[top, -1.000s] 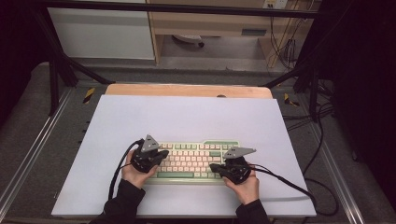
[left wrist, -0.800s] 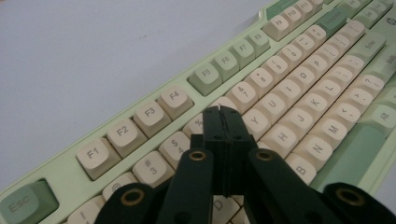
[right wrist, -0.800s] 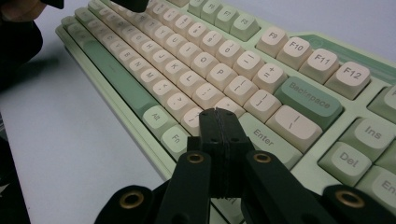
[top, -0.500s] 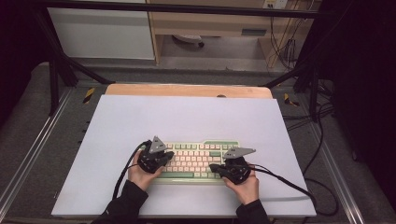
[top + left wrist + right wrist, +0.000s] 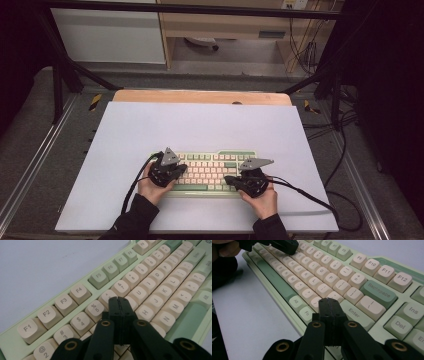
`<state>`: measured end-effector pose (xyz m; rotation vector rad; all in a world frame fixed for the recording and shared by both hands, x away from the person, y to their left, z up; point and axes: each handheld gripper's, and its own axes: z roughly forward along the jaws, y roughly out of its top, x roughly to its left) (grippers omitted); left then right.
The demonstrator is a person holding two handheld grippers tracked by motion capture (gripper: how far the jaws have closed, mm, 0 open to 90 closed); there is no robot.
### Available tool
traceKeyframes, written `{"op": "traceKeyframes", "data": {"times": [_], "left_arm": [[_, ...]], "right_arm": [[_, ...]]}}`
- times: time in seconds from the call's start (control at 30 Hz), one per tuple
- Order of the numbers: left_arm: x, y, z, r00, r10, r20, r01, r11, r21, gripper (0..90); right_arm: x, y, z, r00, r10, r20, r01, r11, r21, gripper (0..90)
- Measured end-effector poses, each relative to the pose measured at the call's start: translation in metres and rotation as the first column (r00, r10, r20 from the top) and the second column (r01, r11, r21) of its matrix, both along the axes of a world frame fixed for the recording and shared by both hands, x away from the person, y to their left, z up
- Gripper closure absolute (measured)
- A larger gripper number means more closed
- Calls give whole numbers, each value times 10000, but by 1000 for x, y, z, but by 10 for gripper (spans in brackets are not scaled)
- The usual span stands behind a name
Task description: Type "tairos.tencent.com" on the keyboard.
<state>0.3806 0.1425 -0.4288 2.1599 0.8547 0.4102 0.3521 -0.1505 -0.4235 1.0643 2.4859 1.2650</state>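
Keyboard [image 5: 210, 172] lies flat near the bench's [image 5: 200, 125] front edge, roughly midway along it. It looks rigid and fairly light, its keycaps small, smooth and springy, so it is better pressed with a closed tip than gripped. Left tool [image 5: 119, 301], jaws pressed together on nothing, hovers over the number row; right tool [image 5: 329, 302], likewise closed and empty, sits near Enter. Since earlier, the left tool has shifted slightly rightward over the keys.

Pale green keyboard [image 5: 212, 172], cream keys, flat on table's near edge.
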Motion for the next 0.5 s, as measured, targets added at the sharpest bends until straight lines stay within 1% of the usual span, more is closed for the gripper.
{"op": "traceKeyframes", "data": {"times": [0.23,0.5], "left_arm": [[-5,4,5,9999,-144,15,144,9997,-210,899],[-12,13,11,9999,-118,38,119,9993,-350,900]], "right_arm": [[0,-1,0,10000,39,18,-39,10000,-53,900],[-1,-1,2,10000,23,38,-23,10000,17,900]]}}
